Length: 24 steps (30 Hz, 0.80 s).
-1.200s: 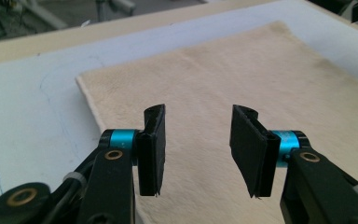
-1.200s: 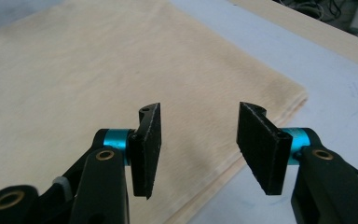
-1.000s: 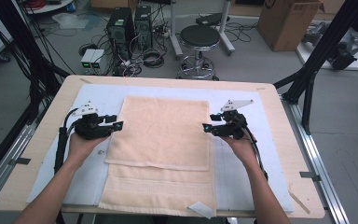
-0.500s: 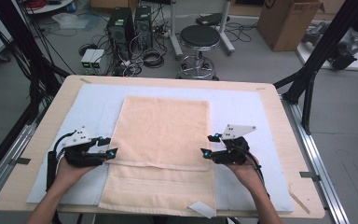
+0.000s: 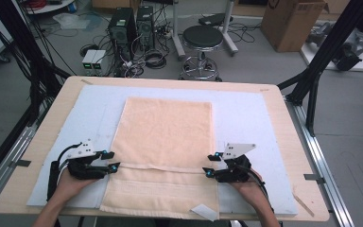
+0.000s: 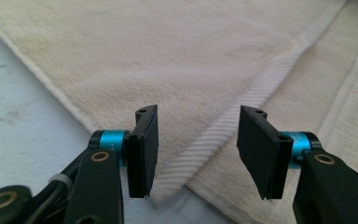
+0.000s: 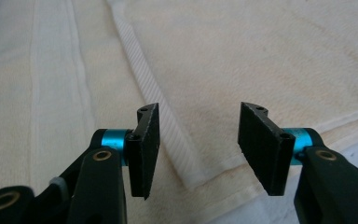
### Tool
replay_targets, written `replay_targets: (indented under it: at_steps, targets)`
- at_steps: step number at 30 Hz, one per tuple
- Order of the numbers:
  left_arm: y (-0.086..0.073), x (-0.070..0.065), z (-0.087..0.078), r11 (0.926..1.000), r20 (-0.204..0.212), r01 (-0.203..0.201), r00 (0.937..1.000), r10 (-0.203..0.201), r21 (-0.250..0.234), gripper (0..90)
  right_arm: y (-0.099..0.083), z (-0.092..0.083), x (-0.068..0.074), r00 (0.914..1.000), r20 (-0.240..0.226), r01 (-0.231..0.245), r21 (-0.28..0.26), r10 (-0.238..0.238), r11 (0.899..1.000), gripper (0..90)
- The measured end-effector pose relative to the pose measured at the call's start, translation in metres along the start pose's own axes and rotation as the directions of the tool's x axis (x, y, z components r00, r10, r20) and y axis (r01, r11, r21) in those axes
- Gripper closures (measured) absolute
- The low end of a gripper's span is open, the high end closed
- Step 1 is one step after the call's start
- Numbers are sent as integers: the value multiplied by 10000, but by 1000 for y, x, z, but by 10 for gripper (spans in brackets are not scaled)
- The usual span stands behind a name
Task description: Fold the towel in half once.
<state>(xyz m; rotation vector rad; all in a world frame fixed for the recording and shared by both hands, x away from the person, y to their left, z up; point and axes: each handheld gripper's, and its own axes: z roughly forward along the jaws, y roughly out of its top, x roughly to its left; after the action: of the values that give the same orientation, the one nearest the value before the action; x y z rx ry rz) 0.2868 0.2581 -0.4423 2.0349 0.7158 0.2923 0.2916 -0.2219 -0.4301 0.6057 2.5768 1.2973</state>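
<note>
The towel lies partly folded, and my left gripper and right gripper have slid down to its folded edge. Both have been closing a little but stay open, holding nothing. Next I grab its corners.

Plenty of room on the surface: the pale mat is bare from 9 round through 12 to 3 of the towel. Only thing lying loose is a white paper scrap at 6, right at the towel's near edge.
</note>
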Motion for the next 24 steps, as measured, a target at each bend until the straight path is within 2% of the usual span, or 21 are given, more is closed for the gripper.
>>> replay_targets:
  at_steps: [3,5,10,16,20,24]
  targets:
    - [-2,0,1,9998,185,-42,9998,39,179,527,-2,3,4,9998,-152,101,334,-96,9994,526]
    - [-3,1,3,9995,214,-9,9998,2,329,549,-3,6,5,9996,-144,269,476,-263,9985,554]
    - [-3,1,4,9994,144,-69,9999,64,348,566,-5,10,5,9991,-22,428,893,-428,9951,636]
    - [-2,-2,5,9981,177,-411,9990,403,457,493,-5,11,3,9995,23,316,895,-320,9955,776]
    - [-2,-3,5,9979,-63,-458,9989,462,451,506,-5,9,2,9999,-73,122,735,-117,9972,845]
    - [-2,-2,5,9980,-186,-449,9988,458,446,506,-4,7,0,9999,-132,36,574,-28,9983,866]
